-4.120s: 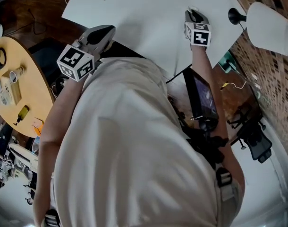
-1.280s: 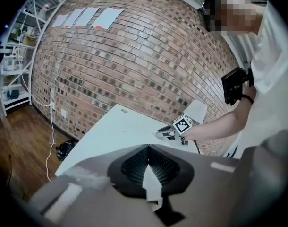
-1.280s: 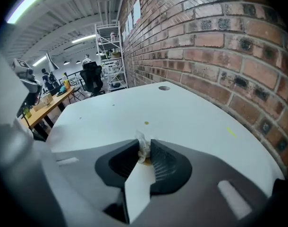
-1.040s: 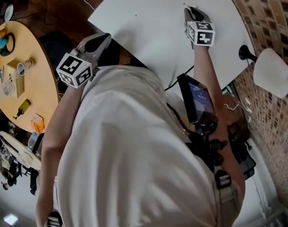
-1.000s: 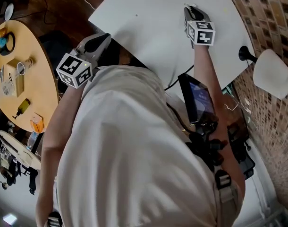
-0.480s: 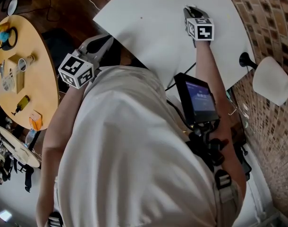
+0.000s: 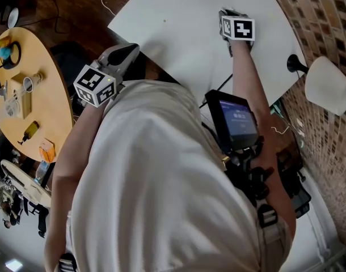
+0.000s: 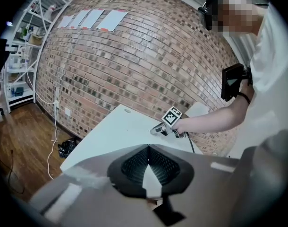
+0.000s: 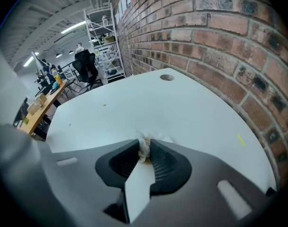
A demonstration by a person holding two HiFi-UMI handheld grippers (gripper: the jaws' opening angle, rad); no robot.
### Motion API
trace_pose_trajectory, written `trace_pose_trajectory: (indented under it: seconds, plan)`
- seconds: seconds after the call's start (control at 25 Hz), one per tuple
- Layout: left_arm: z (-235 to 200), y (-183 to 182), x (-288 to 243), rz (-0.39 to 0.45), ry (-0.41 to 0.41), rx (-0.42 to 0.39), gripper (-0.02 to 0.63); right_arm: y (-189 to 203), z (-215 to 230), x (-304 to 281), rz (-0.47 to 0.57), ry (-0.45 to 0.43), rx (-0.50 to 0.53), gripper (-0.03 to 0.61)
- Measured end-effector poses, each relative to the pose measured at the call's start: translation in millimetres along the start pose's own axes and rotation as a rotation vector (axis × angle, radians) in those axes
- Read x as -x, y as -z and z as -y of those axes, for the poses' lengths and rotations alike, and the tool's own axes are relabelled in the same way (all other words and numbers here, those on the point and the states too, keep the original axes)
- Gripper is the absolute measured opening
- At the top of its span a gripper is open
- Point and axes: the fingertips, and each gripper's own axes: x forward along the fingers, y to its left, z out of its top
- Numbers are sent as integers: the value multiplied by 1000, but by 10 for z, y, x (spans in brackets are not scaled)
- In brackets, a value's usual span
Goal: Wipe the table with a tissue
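Note:
A white table (image 7: 178, 27) stretches out in front of me. My right gripper (image 7: 226, 13) points steeply down onto it near the brick wall. In the right gripper view its jaws (image 9: 145, 144) are closing on a crumpled white tissue (image 9: 159, 138), which is stained brownish where the pads pinch it and rests on the table (image 9: 134, 108). My left gripper (image 7: 129, 50) hovers off the table's near edge, shut with nothing in it. In the left gripper view its jaws (image 8: 148, 146) meet, and beyond them the right gripper (image 8: 156, 130) shows on the table (image 8: 120, 131).
A brick wall (image 9: 219, 37) borders the table's right side. A lamp with a white shade (image 7: 327, 86) and black base (image 7: 294, 66) stands at the table's right edge. A screen (image 7: 236, 120) hangs at my chest. A wooden table (image 7: 45, 103) with several items stands at left. A round hole (image 9: 166, 77) sits at the table's far end.
The right gripper with the tissue has tipped more steeply and shifted slightly farther across the table. The left gripper stays where it was.

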Motion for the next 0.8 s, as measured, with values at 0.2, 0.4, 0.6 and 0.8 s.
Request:
trace_pose_trajectory:
  seconds: [0.2, 0.4, 0.6, 0.8]
  plan:
    - [126, 17, -80, -10, 34, -15, 5, 258, 102, 297, 75, 15, -56, 74]
    - [242, 48, -204, -28, 74, -32, 4, 462, 475, 837, 351, 62, -223, 74]
    - [462, 63, -442, -49, 149, -59, 3, 1327, 953, 1173, 279, 194, -333, 75]
    - [639, 79, -606, -65, 188, -76, 3, 1745, 821, 1260, 255, 133, -412, 75]
